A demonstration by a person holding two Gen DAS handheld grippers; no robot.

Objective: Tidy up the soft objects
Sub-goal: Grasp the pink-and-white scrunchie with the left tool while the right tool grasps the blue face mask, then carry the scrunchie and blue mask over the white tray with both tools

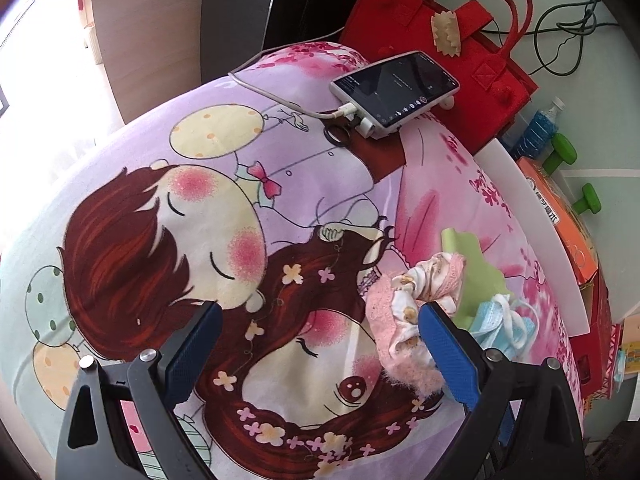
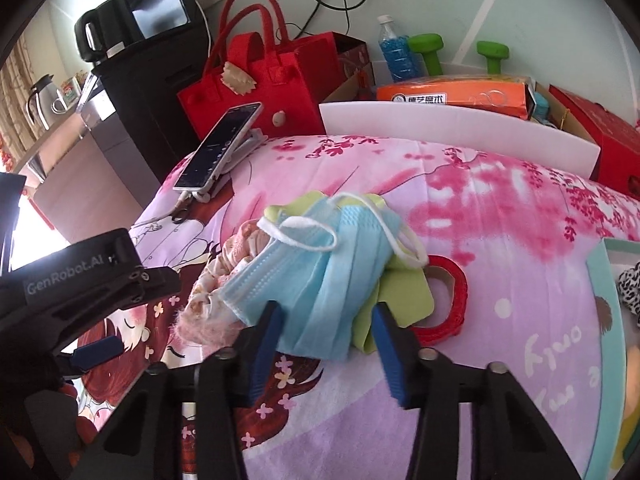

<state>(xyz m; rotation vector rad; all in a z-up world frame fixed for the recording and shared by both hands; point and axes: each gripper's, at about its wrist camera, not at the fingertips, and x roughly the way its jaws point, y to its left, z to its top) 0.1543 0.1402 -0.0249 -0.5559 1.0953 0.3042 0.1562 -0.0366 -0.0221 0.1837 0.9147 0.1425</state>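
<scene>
Right wrist view: right tool (image 2: 326, 322), half open, straddles the limp, light face mask (image 2: 320, 276) on the bed (image 2: 500, 280); pinch its bunched middle.

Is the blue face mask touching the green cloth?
Touching. The right wrist view shows the blue face mask lying directly on the green cloth, overlapping it.

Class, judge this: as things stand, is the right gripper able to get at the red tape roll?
Probably not directly. The right gripper straddles the blue face mask, and the green cloth overlaps the tape roll, which lies off to its side.
</scene>
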